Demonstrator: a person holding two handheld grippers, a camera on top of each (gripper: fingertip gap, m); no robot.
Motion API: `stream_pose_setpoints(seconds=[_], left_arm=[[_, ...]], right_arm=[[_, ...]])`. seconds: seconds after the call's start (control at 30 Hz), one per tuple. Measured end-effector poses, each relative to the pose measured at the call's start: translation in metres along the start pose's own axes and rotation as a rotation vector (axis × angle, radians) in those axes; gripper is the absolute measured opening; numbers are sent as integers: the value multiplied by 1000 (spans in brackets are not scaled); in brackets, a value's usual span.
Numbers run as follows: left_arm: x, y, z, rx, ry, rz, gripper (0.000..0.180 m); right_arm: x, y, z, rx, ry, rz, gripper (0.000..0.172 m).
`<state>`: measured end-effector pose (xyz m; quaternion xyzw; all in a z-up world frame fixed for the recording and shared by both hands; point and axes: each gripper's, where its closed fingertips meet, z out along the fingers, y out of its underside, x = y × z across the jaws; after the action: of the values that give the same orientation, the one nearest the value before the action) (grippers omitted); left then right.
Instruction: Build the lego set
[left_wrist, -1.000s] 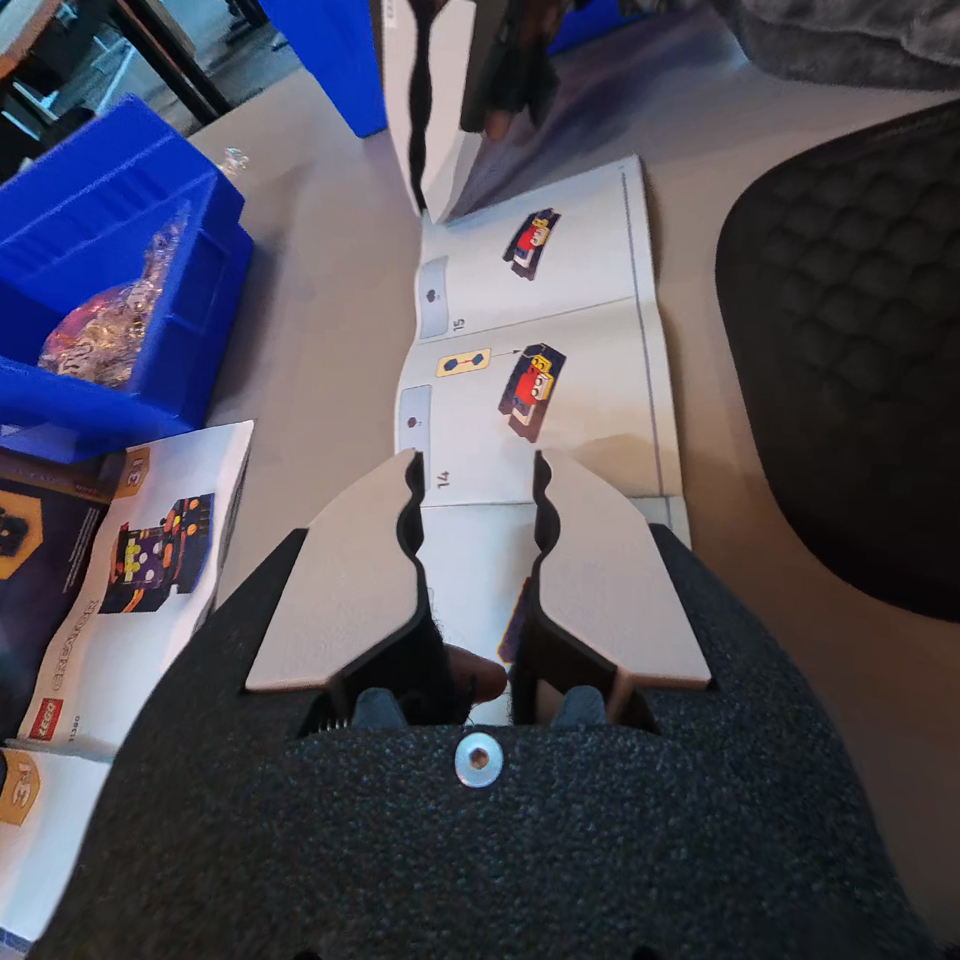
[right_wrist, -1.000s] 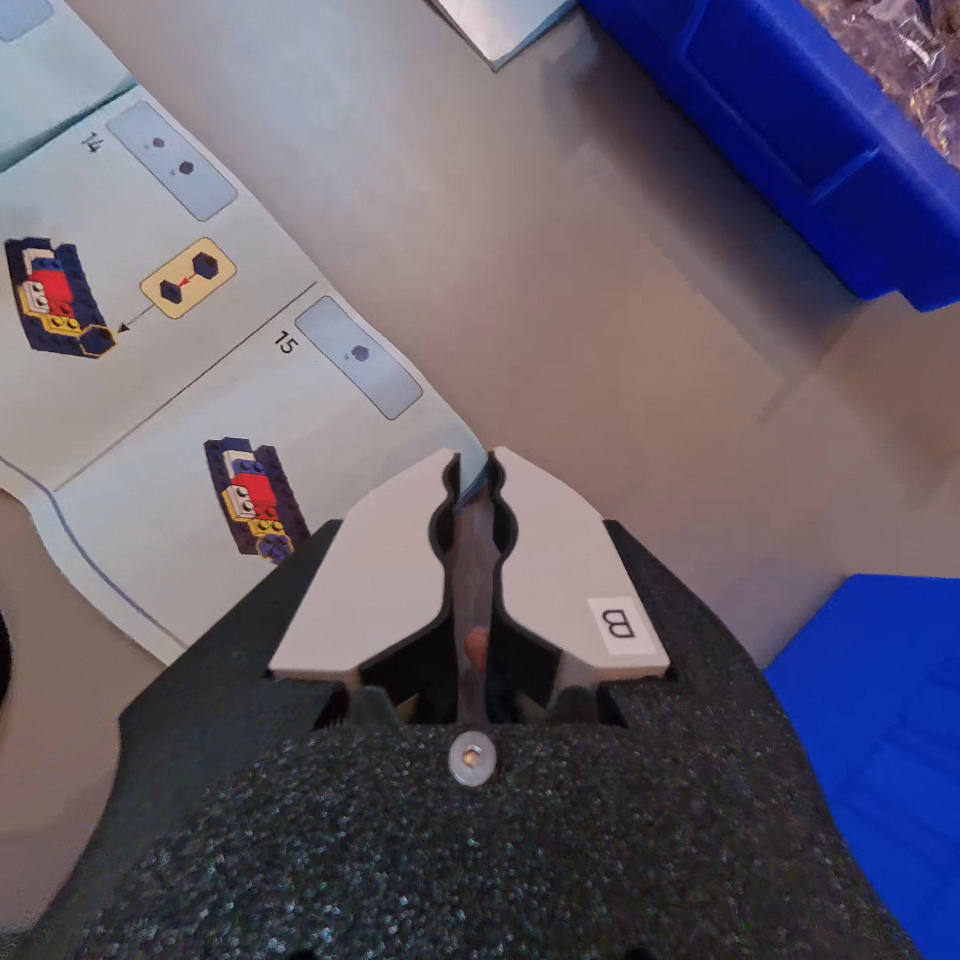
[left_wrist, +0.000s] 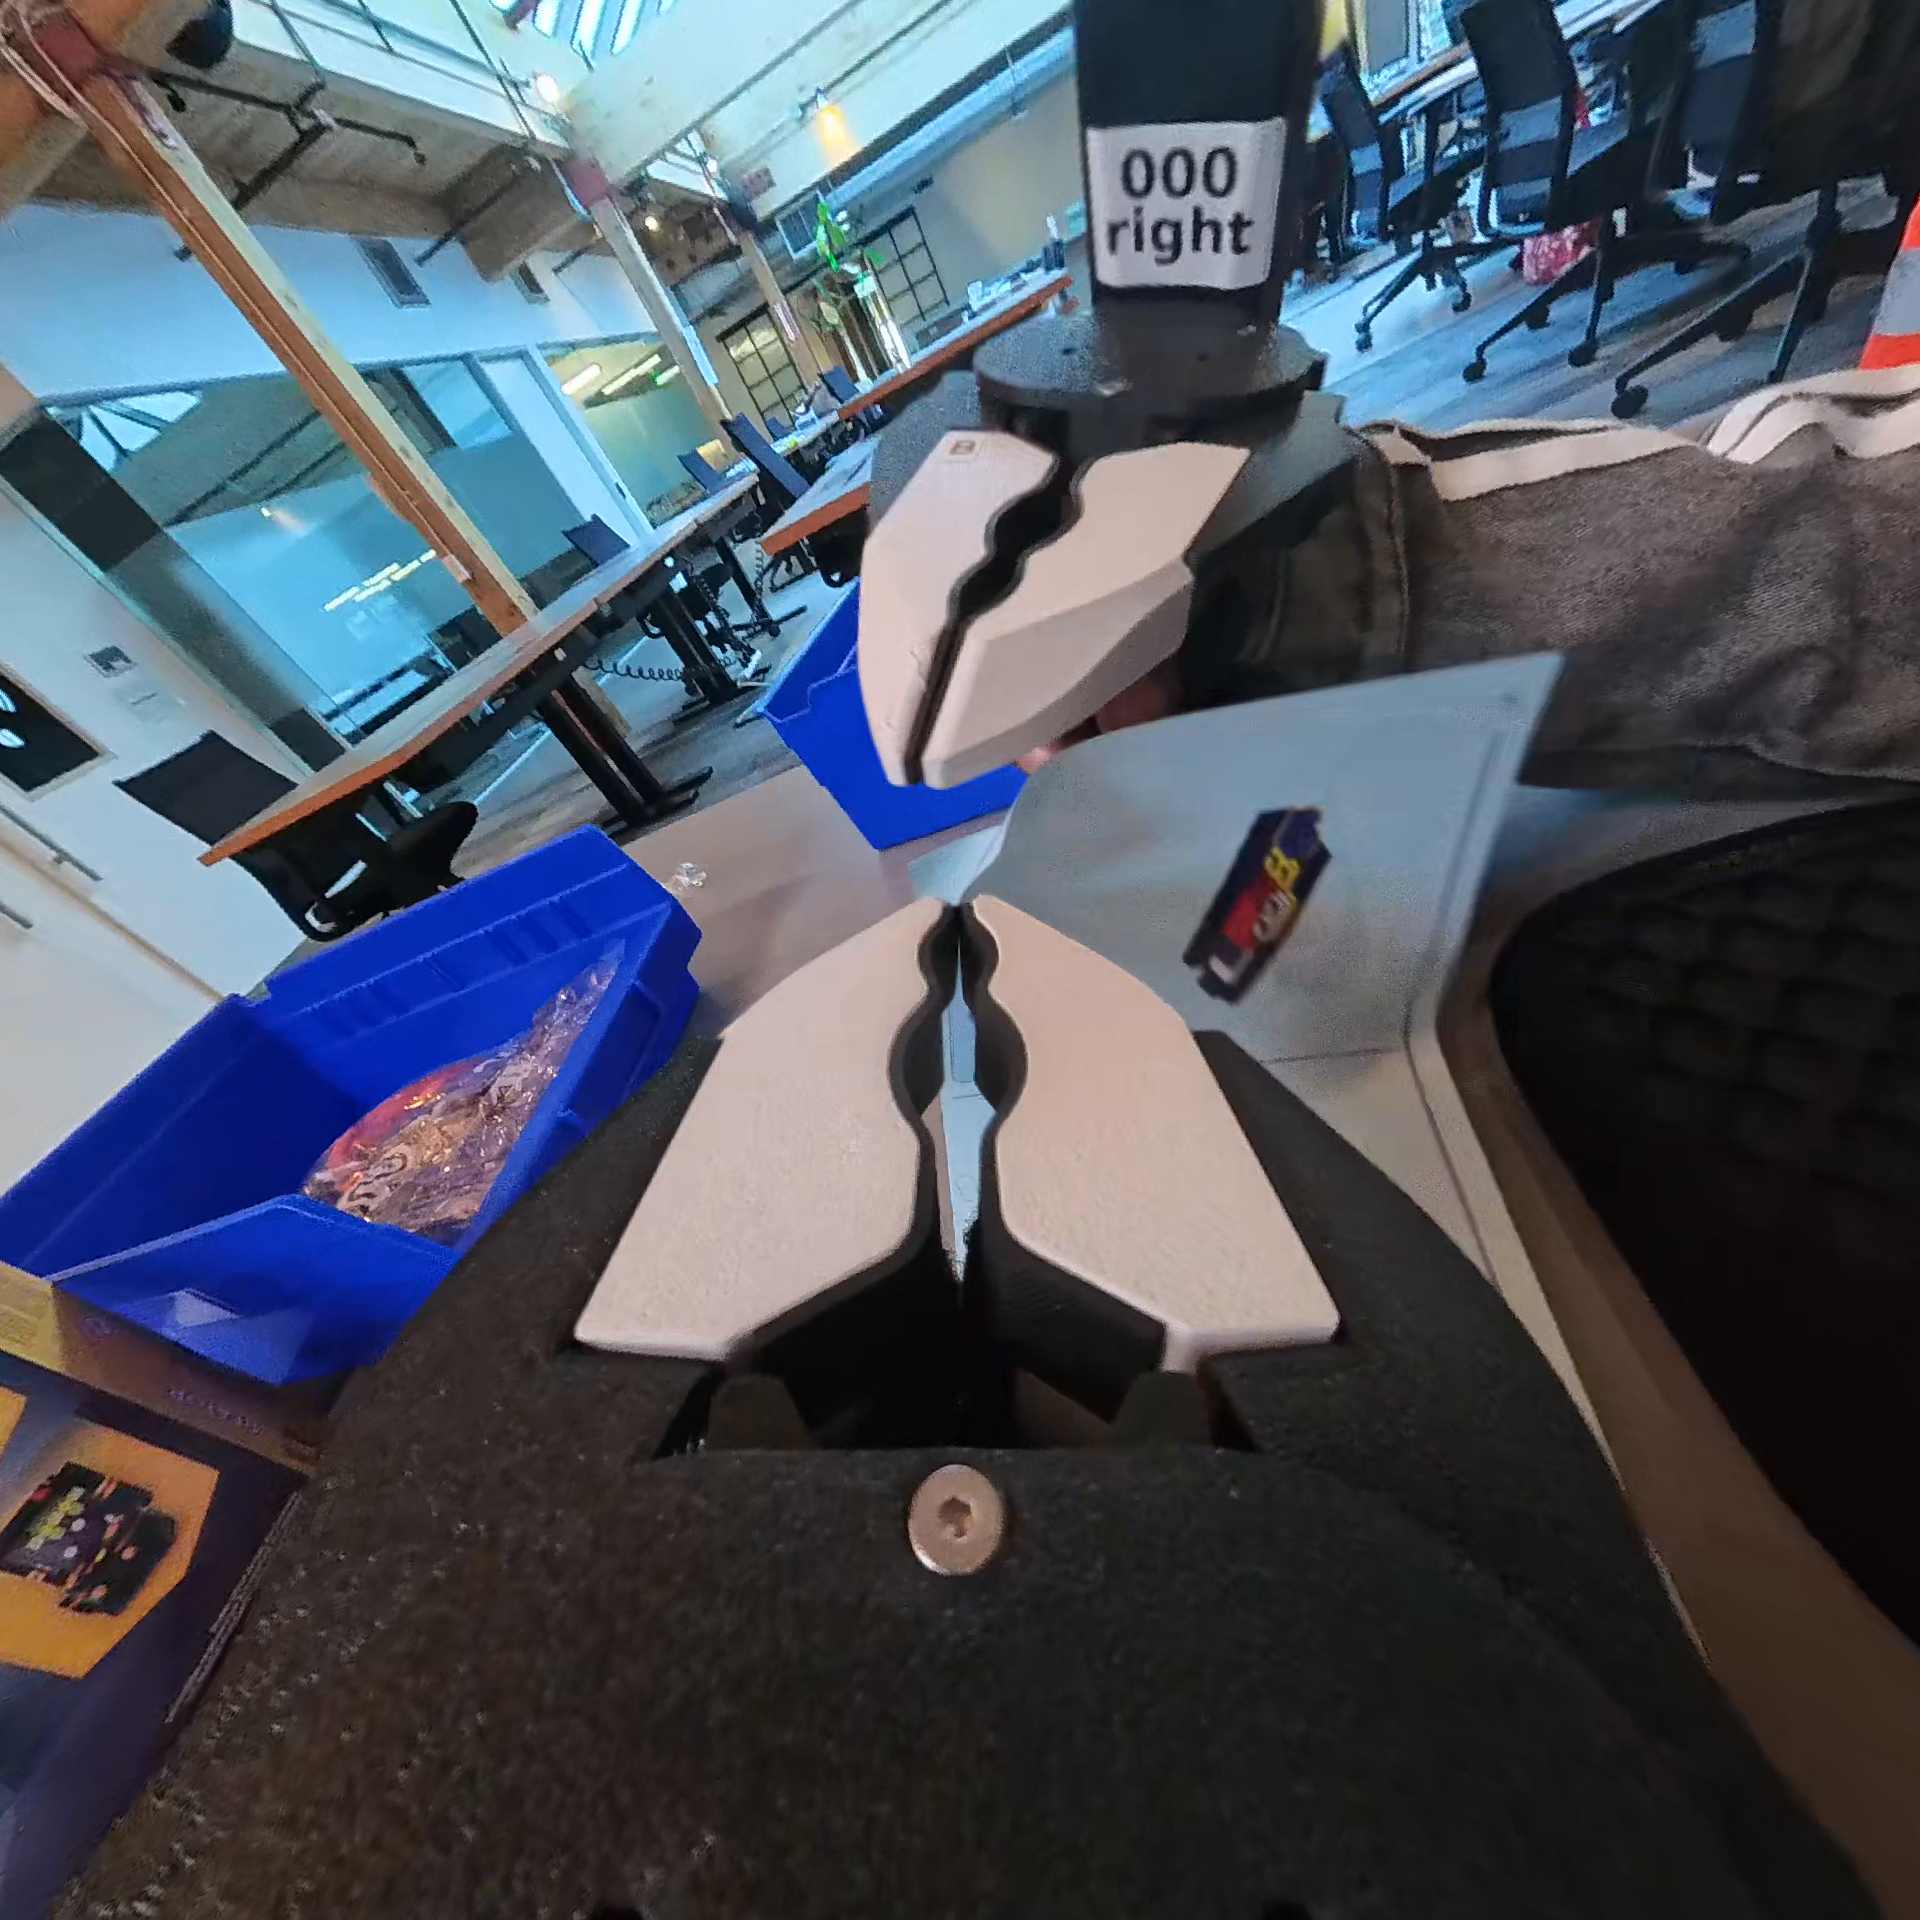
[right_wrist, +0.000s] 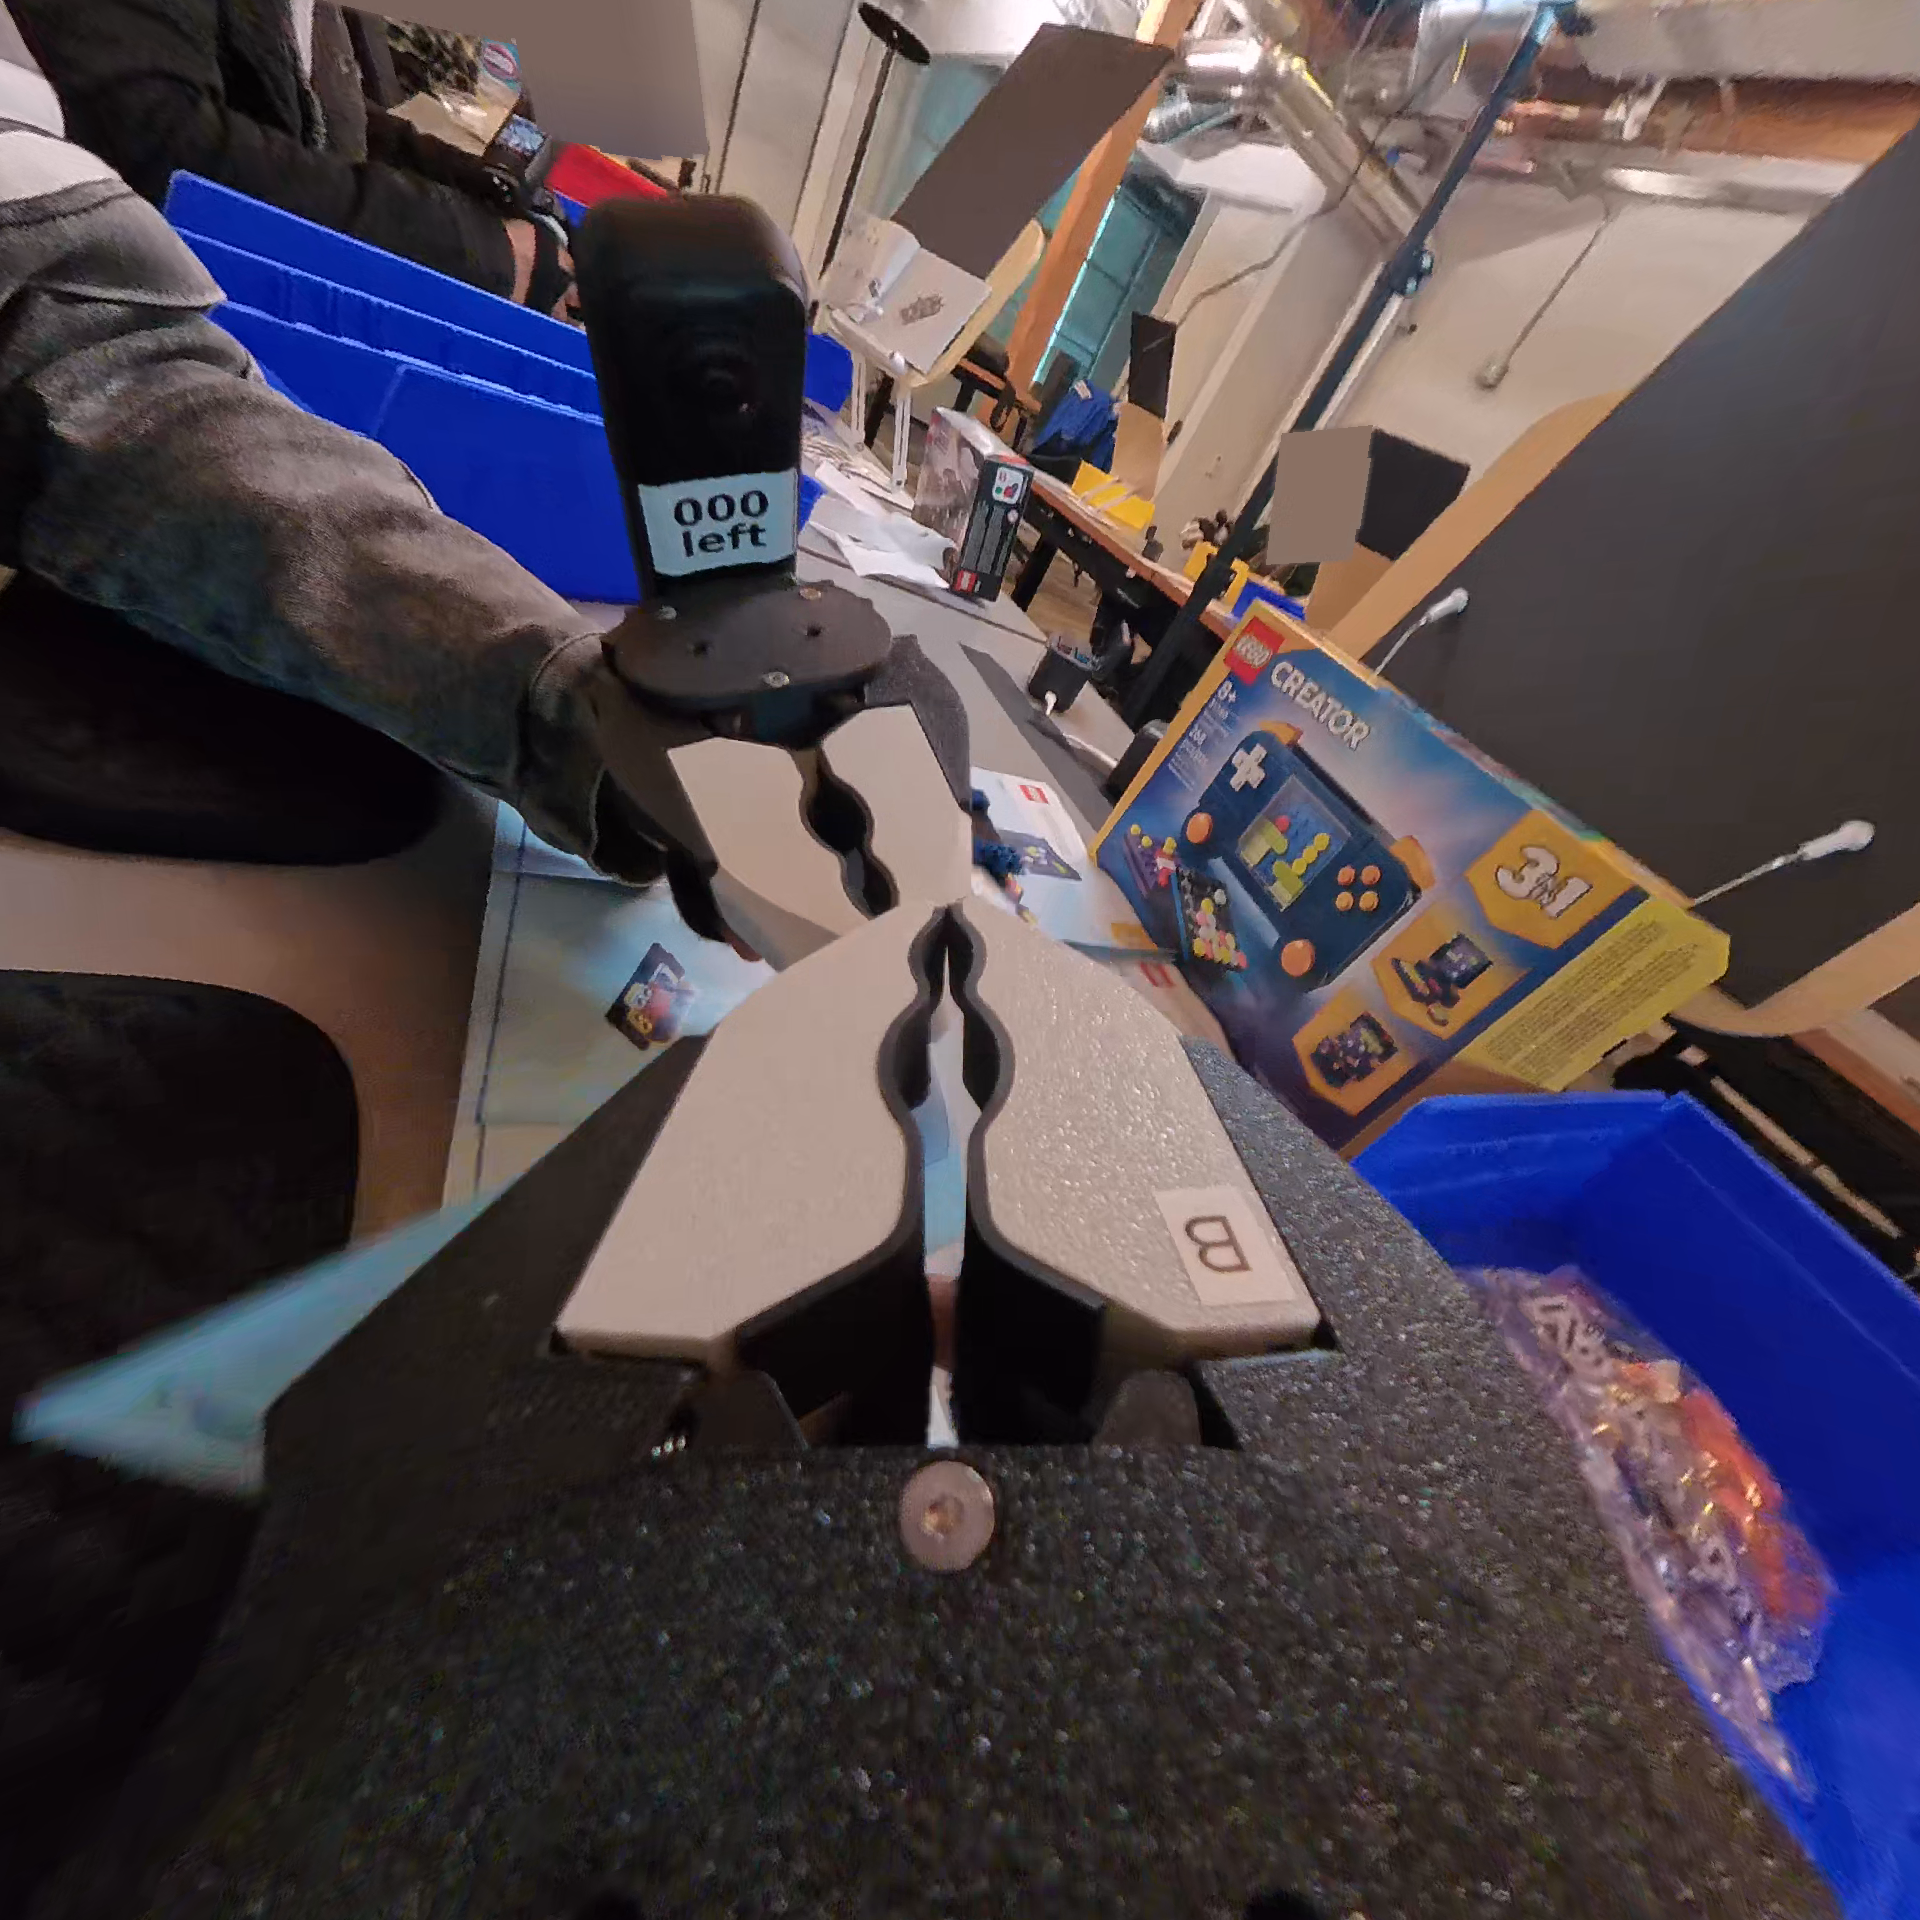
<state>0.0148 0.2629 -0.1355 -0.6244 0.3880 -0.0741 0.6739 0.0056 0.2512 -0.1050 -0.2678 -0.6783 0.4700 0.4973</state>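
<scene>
Left tool (left_wrist: 951, 914): fingers together, clamped on a thin pale-blue paper instruction booklet w/ printed brick pics (left_wrist: 1299, 831); a sliver of the sheet shows in the slot between the pads. Right tool (right_wrist: 943, 920): also closed, w/ pale paper in its slot and a blurred flap of it sticking out at lower left of the frame. In the left wrist view the right tool hangs at upper centre, just above the left one, and the sheet rises toward it, off the grey surface (left_wrist: 790, 894).

Handling, as a judgement: the booklet looks light, floppy and easy to crease or tear. Best pinched at an edge or corner, w/ both holds kept close so the sheet doesn't get pulled tight.

Around them:
- 2 tools, each held by a grey-sleeved arm (left_wrist: 1610, 582).
- 2 blue plastic bins in the left wrist view: near one (left_wrist: 156, 1195) at lower left w/ 1 clear crinkly bag of small parts (left_wrist: 457, 1132), far one (left_wrist: 883, 758) at centre.
- 1 colourful cardboard toy box (right_wrist: 1455, 883) at right of the right wrist view.
- 1 black mesh pad (left_wrist: 1714, 1143) at right.
</scene>
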Motion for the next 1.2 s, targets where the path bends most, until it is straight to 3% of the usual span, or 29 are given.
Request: stream_pose_setpoints(seconds=[0.1,0.23,0.57,1.2], left_arm=[[3,5,0,-5,17,-7,0],[-1,7,-3,-14,-2,3,0],[-12,13,-11,-24,-53,7,0],[-16,12,-18,35,-52,-55,0]], right_arm=[[4,8,-5,-5,-17,107,0],[-1,6,-17,12,-131,294,33],[-30,15,2,-117,-306,489,33],[-28,32,17,-197,-231,468,26]])
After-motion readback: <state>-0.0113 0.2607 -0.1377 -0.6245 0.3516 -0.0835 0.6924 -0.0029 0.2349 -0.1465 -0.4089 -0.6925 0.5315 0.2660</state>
